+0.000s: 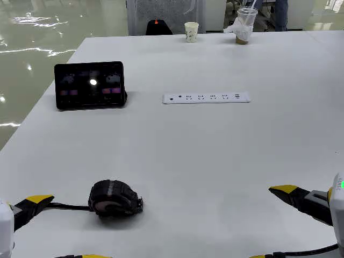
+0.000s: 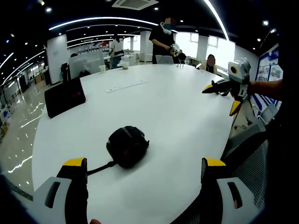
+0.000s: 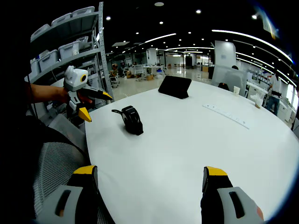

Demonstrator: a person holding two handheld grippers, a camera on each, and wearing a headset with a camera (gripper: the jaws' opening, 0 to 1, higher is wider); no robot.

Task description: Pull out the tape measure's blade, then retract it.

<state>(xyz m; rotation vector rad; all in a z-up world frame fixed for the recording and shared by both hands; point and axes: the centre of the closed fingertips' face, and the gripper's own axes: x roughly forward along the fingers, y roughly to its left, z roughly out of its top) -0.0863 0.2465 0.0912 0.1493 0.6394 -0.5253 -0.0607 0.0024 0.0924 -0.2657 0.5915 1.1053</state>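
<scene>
A black tape measure [image 1: 114, 199] lies on the white table [image 1: 215, 150] near its front left, with a black strap trailing to the left. Its blade is not drawn out. My left gripper [image 1: 65, 228] stands open just short of it, the case [image 2: 127, 145] lying a little ahead of the wide-apart jaws [image 2: 144, 164]. My right gripper [image 1: 271, 223] is open far to the right, holding nothing [image 3: 150, 171]. From there the tape measure [image 3: 131, 120] sits well away, near the left gripper [image 3: 96, 105]. The right gripper [image 2: 220, 99] also shows in the left gripper view.
A dark tablet [image 1: 90, 85] stands propped at the left middle. A white power strip [image 1: 206, 98] lies mid-table. A paper cup [image 1: 191, 31] and a plastic cup [image 1: 244, 24] stand at the far edge. People stand beyond the table.
</scene>
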